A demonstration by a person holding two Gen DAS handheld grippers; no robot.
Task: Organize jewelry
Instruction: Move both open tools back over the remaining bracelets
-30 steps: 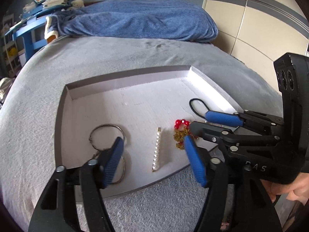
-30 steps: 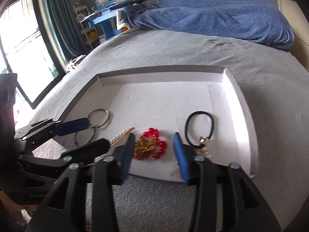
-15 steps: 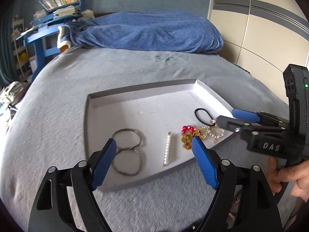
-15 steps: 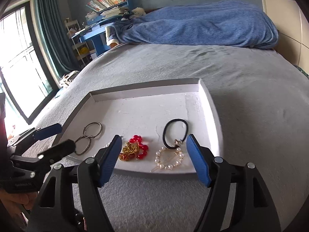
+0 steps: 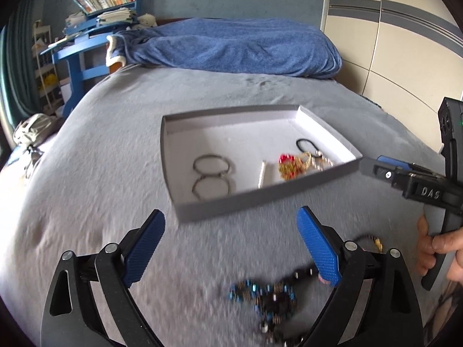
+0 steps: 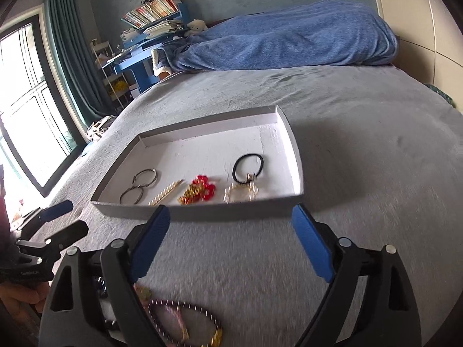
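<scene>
A shallow grey tray (image 5: pixel 260 199) (image 6: pixel 199 212) lies on the grey bed. In it lie two linked metal rings (image 5: pixel 211 177) (image 6: pixel 139 186), a pearl hair clip (image 5: pixel 263 173) (image 6: pixel 165 192), a red and gold piece (image 5: pixel 289 164) (image 6: pixel 199 190), a pearl ring (image 6: pixel 240 191) and a black hair tie (image 5: pixel 306 146) (image 6: pixel 248 166). My left gripper (image 5: pixel 230 248) is open and empty, in front of the tray, above blurred blue-beaded jewelry (image 5: pixel 266 295) on the bed. My right gripper (image 6: pixel 230 243) is open and empty, near loose bracelets (image 6: pixel 179 321) on the bed.
A blue blanket (image 5: pixel 231 47) (image 6: pixel 289 40) lies heaped at the far end of the bed. A blue shelf with books (image 5: pixel 95 23) (image 6: pixel 150 29) stands at the back left. A wardrobe wall (image 5: pixel 405 43) is on the right, a window (image 6: pixel 26 115) on the left.
Both grippers have pulled back from over the tray to the bed in front of it and opened wide. The pearl ring now lies in the tray. Loose jewelry has come into view.
</scene>
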